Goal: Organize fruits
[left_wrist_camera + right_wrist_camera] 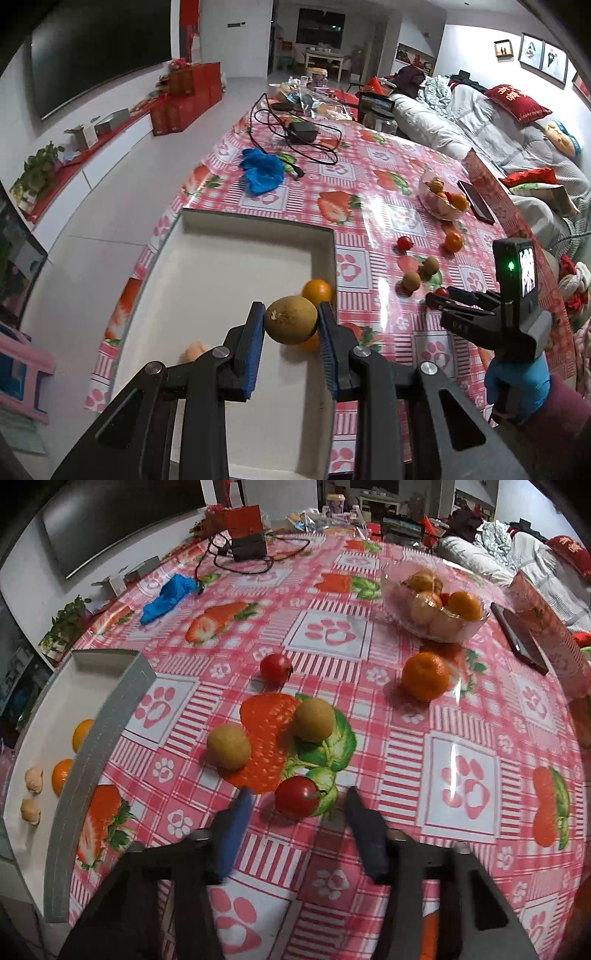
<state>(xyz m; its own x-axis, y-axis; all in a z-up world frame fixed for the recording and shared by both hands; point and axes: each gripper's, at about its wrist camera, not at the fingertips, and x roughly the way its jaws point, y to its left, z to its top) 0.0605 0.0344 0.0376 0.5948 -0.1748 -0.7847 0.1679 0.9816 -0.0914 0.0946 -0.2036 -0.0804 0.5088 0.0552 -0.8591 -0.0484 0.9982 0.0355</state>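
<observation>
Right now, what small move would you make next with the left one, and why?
Probably lower the left hand-held gripper and open it. It is shut on a brown kiwi held above the white tray, where two oranges already lie.

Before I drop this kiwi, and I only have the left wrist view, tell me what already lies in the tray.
Observer: Two oranges lie beside the tray's grey wall. Two pale lumpy pieces lie further from that wall, apart from the oranges.
Operator: Now report the right gripper.
Observer: The right gripper is open, with one finger on each side of a cherry tomato, not touching it.
Operator: Check the glass bowl.
Observer: The glass bowl holds a small red fruit among the orange and tan ones.
</observation>
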